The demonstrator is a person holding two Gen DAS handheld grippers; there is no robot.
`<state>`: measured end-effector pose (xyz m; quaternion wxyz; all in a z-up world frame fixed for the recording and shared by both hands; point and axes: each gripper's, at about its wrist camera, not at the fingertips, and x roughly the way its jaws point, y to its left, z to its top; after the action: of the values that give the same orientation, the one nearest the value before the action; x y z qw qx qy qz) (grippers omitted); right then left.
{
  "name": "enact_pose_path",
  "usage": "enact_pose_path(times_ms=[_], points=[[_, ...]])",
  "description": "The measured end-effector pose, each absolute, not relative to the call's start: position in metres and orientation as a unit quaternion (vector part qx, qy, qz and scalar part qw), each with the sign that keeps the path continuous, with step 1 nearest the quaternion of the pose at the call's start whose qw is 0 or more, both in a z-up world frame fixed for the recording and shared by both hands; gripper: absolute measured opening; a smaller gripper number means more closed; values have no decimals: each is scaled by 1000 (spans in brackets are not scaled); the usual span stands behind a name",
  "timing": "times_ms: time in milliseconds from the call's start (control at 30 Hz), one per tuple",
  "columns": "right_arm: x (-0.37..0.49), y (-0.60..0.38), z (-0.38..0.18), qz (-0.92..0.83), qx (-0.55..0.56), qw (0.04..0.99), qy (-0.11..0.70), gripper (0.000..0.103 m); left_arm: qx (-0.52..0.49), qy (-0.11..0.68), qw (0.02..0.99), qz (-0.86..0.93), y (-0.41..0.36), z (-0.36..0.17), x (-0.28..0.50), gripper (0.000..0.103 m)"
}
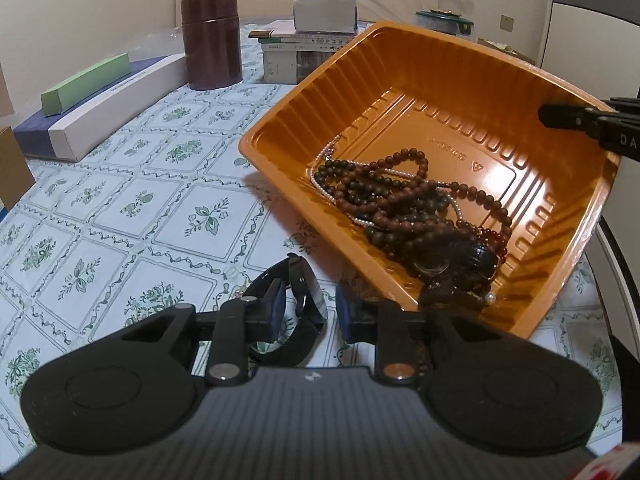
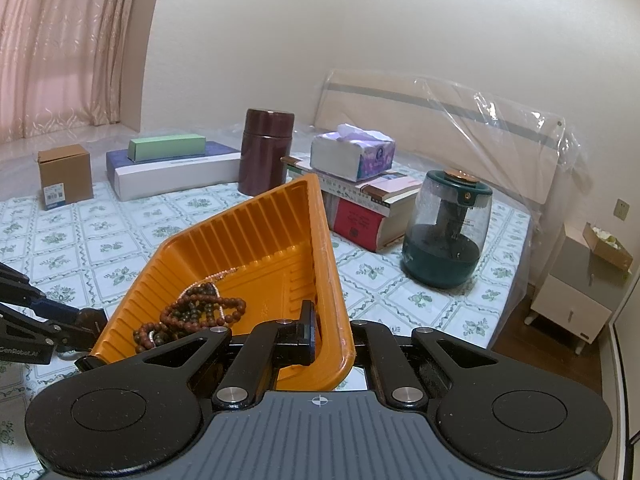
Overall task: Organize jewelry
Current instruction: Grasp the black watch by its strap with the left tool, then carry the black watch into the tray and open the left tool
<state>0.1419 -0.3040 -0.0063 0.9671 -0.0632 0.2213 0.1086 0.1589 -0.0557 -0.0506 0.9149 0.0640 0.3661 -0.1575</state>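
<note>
An orange plastic tray (image 1: 500,92) is tilted up off the floral tablecloth and holds a tangle of brown bead necklaces (image 1: 404,204) and a thin pearl chain. My right gripper (image 2: 332,336) is shut on the tray's (image 2: 256,224) rim and lifts that side; it shows at the right edge of the left wrist view (image 1: 560,116). The beads (image 2: 188,312) have slid to the low corner. My left gripper (image 1: 310,308) is open around a black wristwatch (image 1: 306,300) lying on the table, just in front of the tray's low edge.
At the back stand a dark red canister (image 1: 210,40), a tissue box on stacked books (image 1: 324,12), long flat boxes (image 1: 100,108), a small cardboard box (image 2: 64,176) and a green humidifier (image 2: 448,232). A nightstand (image 2: 576,292) stands beyond the table's right edge.
</note>
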Motion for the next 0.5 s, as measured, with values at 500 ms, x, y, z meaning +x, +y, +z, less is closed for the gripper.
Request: enact_pose_path(times_ms=[500], points=[[142, -304, -6, 108, -63, 967, 222, 6, 26, 380, 912, -154, -46, -51, 154, 9]])
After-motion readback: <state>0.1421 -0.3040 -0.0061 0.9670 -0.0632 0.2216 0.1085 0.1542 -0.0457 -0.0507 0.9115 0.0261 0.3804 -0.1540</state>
